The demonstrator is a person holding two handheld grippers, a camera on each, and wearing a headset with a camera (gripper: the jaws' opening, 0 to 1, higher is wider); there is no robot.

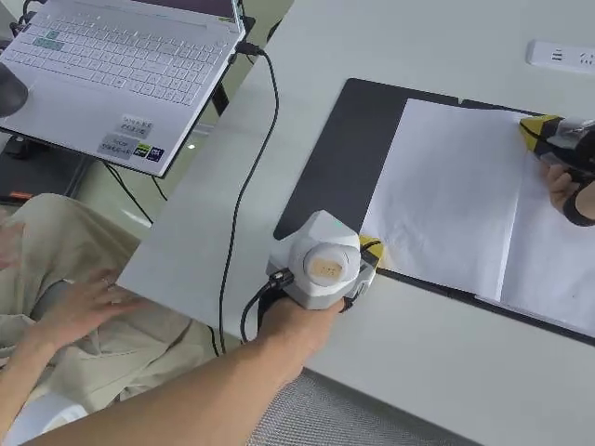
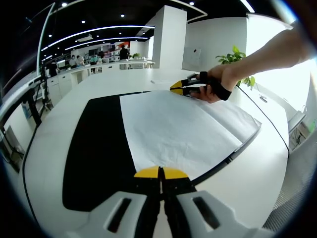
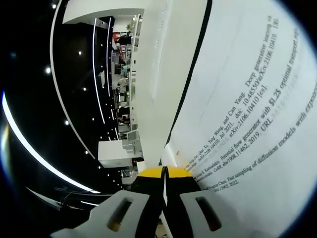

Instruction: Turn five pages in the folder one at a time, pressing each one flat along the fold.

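Head view: left tool point(image 1: 372, 250), page point(image 1: 446, 195) corner

Bright, even light, soft shadows.
Ceiling strips point(image 2: 99, 31) glow, window point(image 2: 262, 29) blows out, page point(image 1: 446, 195) glares; fisheye edges bend.

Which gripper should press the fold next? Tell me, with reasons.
Right. The right gripper sits at the top end of the fold, against the printed page; the left gripper rests at the outer corner of the turned sheet, away from it.
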